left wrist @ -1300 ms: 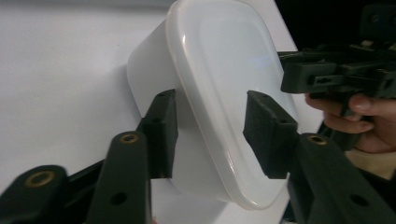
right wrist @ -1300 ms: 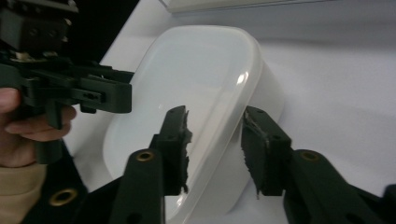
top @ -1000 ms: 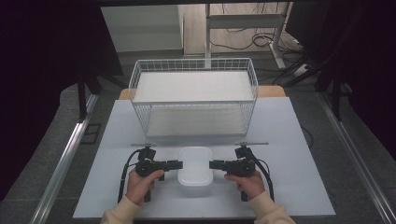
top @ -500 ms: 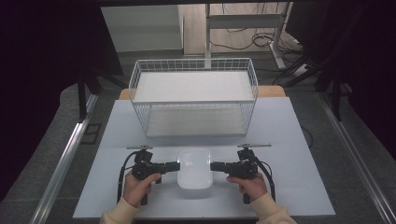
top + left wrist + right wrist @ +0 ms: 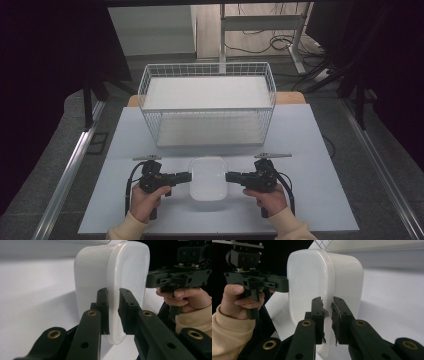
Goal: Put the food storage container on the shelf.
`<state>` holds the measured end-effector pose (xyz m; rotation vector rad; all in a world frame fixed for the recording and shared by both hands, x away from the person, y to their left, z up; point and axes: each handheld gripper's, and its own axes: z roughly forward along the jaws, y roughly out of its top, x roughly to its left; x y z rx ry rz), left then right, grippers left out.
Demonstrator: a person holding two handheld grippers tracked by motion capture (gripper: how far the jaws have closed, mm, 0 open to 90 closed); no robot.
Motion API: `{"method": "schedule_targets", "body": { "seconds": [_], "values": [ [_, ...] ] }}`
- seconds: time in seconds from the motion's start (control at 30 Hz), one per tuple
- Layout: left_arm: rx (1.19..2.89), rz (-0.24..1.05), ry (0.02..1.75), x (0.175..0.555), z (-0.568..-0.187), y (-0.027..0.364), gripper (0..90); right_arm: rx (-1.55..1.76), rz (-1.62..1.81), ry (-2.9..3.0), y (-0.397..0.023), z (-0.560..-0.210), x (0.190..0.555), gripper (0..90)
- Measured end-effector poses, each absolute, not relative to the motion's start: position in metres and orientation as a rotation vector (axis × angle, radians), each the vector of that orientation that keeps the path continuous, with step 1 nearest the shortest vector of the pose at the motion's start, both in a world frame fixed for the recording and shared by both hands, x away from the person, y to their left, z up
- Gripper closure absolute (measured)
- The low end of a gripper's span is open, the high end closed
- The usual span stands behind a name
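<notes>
White container (image 5: 208,177) between both hand-held grippers

We note a glossy, smooth white plastic container (image 5: 117,277), matt black plastic gripper pads (image 5: 339,320) frayed at their edges, and a white-coated wire basket (image 5: 207,107).

high view: up high, looks down on table (image 5: 310,150) | gripper views: very close, face each other | shared: white tub (image 5: 208,178)

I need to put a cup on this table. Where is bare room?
Bare: table right of the right gripper, left of the left gripper, and beside the basket. Crowded: front middle, both grippers clamping the container.
</notes>
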<state>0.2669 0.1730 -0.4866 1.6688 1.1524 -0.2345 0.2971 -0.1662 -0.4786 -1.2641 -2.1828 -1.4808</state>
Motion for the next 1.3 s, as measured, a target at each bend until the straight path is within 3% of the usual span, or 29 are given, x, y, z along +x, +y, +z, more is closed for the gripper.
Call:
{"method": "schedule_targets", "body": {
  "seconds": [0.93,1.3],
  "values": [
    [1.692,-0.087,1.067,0.263,-0.44,0.177,78.8,-1.175,-1.597,-2.311,-0.158,-0.433,0.29,79.6],
    [1.662,-0.066,1.033,0.273,-0.408,0.184,78.7,-1.115,-1.671,-2.345,-0.153,-0.398,0.3,79.5]
  ]
}}
